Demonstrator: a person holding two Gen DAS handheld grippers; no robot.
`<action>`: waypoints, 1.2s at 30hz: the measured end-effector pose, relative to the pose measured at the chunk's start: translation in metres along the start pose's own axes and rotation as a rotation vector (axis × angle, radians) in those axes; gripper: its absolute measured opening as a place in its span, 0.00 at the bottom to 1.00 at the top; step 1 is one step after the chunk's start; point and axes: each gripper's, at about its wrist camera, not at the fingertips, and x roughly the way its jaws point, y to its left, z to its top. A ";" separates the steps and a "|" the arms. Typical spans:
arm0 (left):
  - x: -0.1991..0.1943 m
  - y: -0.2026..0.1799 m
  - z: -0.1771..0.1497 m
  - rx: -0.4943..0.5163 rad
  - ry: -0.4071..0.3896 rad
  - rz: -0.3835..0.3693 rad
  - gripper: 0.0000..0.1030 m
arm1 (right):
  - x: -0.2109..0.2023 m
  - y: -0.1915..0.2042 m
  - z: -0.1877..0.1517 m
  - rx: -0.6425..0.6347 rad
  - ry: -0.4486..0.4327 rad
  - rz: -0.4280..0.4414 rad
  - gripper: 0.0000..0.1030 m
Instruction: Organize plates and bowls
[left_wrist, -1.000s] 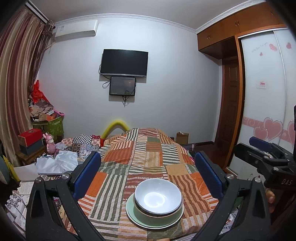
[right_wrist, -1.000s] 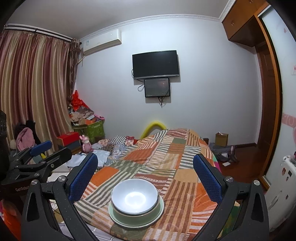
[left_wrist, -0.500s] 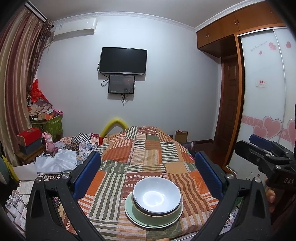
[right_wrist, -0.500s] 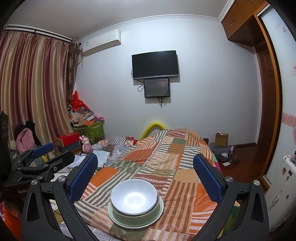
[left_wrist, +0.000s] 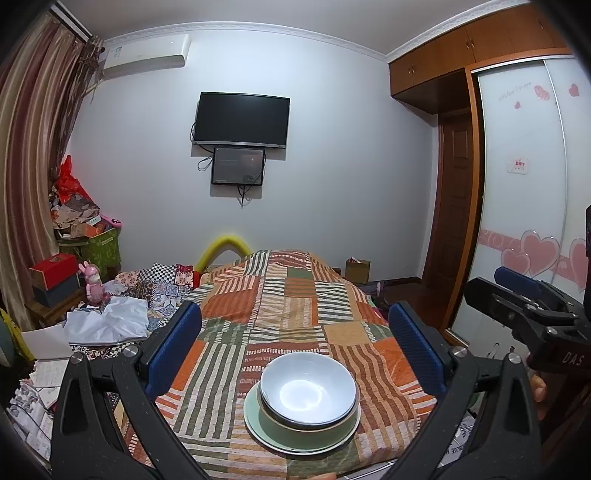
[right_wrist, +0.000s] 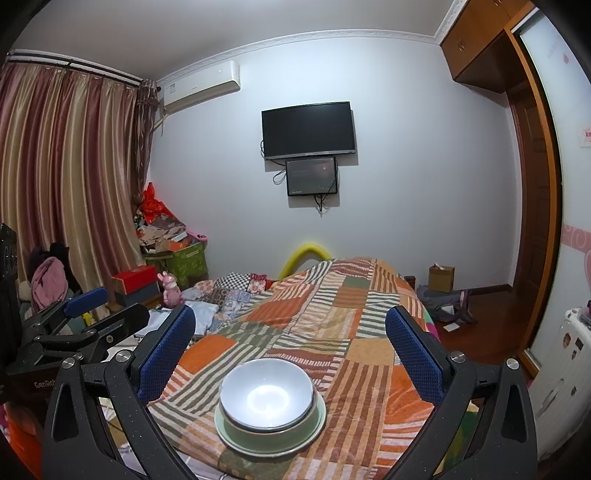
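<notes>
A stack sits low and center in both views, on the striped patchwork quilt (left_wrist: 291, 314) near its front edge: a white bowl (left_wrist: 308, 391) nested in a green bowl (left_wrist: 314, 428), which stands on a green plate (left_wrist: 258, 424).

The left gripper (left_wrist: 295, 343) fills the bottom of the left wrist view, its blue-padded fingers (left_wrist: 173, 347) spread wide, one on each side of the stack and clear of it, holding nothing. At the right edge of that frame the right gripper (left_wrist: 524, 295) shows from the side.

In the right wrist view the right gripper (right_wrist: 291, 347) is likewise spread wide and empty, pads well apart from the bowls (right_wrist: 267, 397). The left gripper (right_wrist: 85, 314) appears at the left edge.

A TV (left_wrist: 242, 120) hangs on the far wall, upper center.
</notes>
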 end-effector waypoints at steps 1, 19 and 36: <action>0.000 0.000 0.000 -0.001 0.001 0.001 1.00 | 0.000 0.000 0.000 -0.001 0.000 0.001 1.00; 0.002 -0.002 0.000 0.002 0.001 -0.015 1.00 | 0.001 0.000 0.002 -0.011 -0.003 0.002 1.00; 0.003 -0.006 -0.002 0.009 0.007 -0.024 1.00 | 0.005 0.000 0.001 -0.009 0.006 0.002 1.00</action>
